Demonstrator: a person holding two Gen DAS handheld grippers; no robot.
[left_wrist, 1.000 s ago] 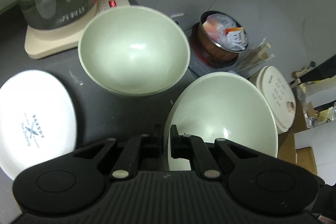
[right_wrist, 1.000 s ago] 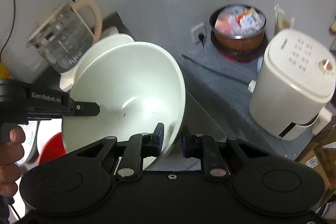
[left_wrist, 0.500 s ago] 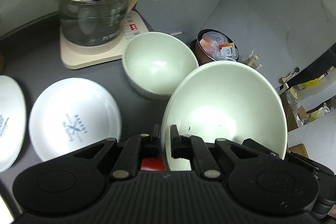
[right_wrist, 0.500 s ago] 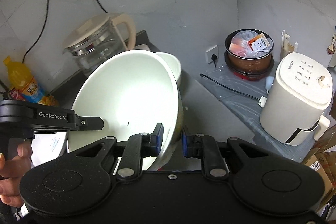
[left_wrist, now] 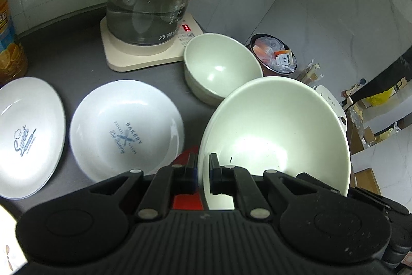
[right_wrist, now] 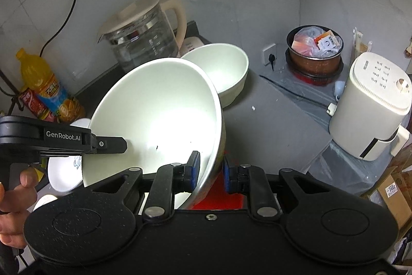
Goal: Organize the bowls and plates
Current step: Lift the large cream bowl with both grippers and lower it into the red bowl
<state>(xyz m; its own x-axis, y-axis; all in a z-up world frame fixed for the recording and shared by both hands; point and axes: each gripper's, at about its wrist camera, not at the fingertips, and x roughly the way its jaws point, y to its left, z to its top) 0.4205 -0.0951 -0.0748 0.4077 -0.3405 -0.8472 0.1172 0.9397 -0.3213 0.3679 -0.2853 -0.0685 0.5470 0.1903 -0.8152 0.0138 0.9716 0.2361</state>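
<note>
A dark grey counter (left_wrist: 77, 50) crowded along its back and left. A glass kettle (left_wrist: 150, 7) on its cream base blocks the back wall, with a pale green bowl (left_wrist: 221, 66) just beside it at the counter's far right. Two white plates (left_wrist: 126, 130) (left_wrist: 25, 133) lie side by side on the left, and an orange drink bottle (right_wrist: 49, 84) stands in the far corner. Bare counter shows between the kettle and the plates — the widest free strip. To the right, past the counter edge, open grey surface (right_wrist: 278, 125) runs toward a white cooker (right_wrist: 370, 107) and a brown pot (right_wrist: 315, 53).
</note>
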